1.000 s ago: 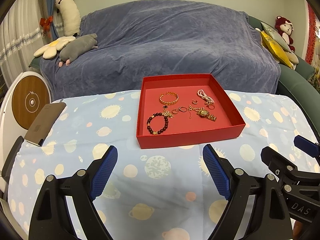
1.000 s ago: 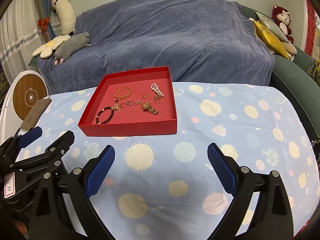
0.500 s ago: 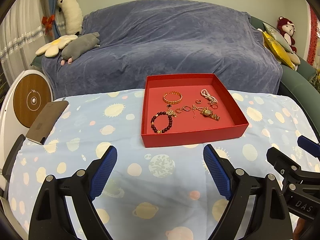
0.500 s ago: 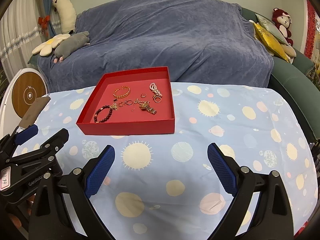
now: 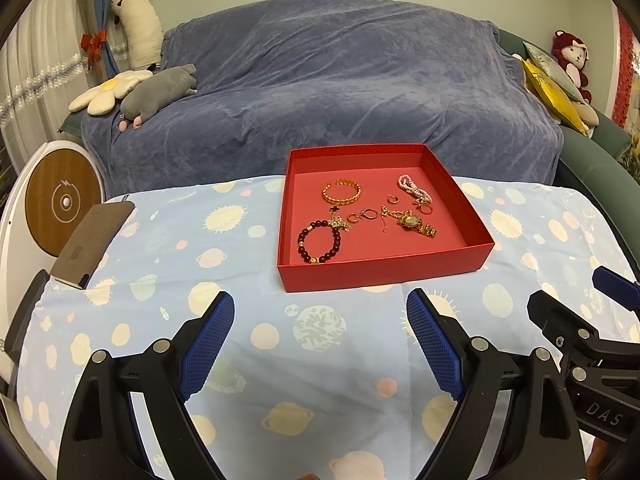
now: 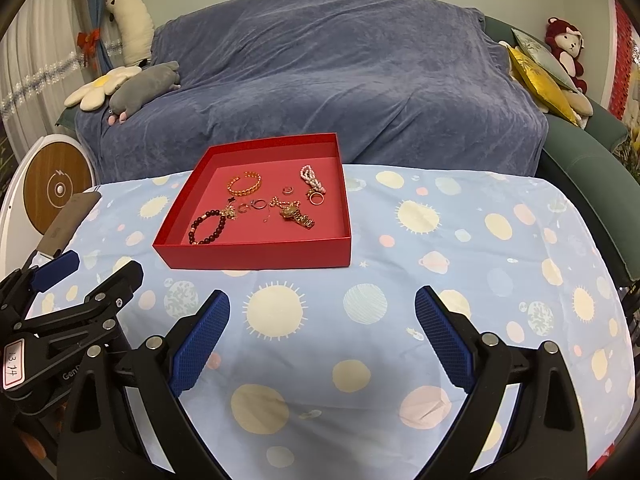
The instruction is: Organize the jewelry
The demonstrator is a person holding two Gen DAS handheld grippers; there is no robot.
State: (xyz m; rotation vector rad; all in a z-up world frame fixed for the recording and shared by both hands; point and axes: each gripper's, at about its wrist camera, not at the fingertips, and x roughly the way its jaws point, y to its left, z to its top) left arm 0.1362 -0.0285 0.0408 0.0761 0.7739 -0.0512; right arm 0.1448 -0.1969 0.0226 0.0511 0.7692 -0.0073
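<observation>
A red tray (image 5: 380, 271) (image 6: 256, 256) stands on the table with jewelry inside: a gold bangle (image 5: 341, 192) (image 6: 244, 183), a dark bead bracelet (image 5: 319, 241) (image 6: 207, 229), a gold watch (image 5: 415, 225) (image 6: 296, 216), a pearl strand (image 5: 412, 187) (image 6: 311, 176) and small rings (image 5: 368, 214). My left gripper (image 5: 320, 340) is open and empty, short of the tray's near wall. My right gripper (image 6: 322, 332) is open and empty, nearer than the tray and to its right. Each gripper shows at the edge of the other's view.
The table has a light blue cloth with suns and planets (image 5: 200, 280). A brown phone-like slab (image 5: 94, 244) lies at its left edge. A sofa under a blue cover (image 5: 320, 88) stands behind, with plush toys (image 5: 156, 92) and cushions (image 5: 552, 88). A round white device (image 5: 60, 200) stands left.
Both grippers have drawn back a little from the tray and risen slightly; the tray looks smaller and farther. The jewelry has not moved. Both jaws stay open.
</observation>
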